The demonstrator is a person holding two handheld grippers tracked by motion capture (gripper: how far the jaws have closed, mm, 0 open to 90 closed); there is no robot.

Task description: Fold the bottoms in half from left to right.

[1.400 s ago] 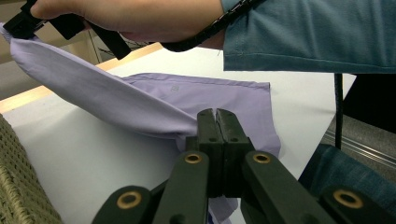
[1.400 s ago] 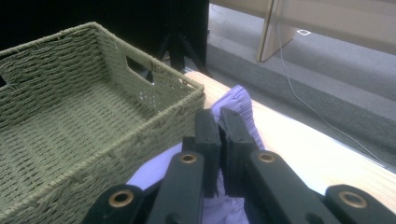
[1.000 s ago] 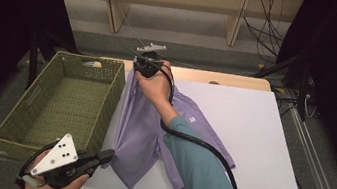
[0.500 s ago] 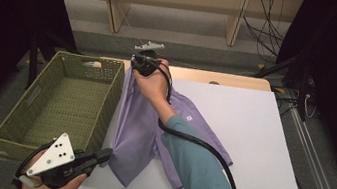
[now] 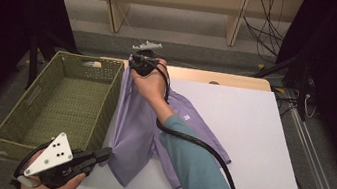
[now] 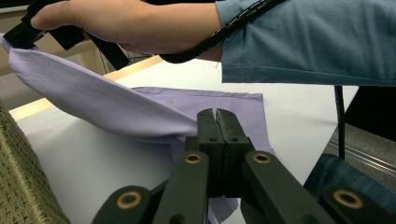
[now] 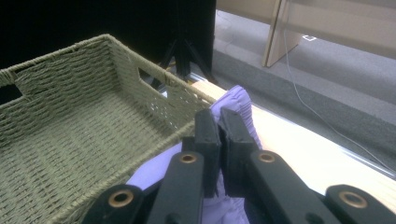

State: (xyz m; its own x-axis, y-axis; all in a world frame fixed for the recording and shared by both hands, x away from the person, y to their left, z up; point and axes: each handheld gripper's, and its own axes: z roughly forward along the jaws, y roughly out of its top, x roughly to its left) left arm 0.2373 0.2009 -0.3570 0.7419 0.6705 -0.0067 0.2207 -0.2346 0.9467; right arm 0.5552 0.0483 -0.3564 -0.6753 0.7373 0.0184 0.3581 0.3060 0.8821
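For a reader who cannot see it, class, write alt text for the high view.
A lilac shirt is held stretched along the left edge of a white table, the right claw shut on its far end and the left claw on its near end. An empty green woven basket stands just left of it.

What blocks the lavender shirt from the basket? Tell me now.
Nothing visible does. The lavender shirt hangs between the left tool and right tool, right beside the green wicker basket, whose inside looks bare.
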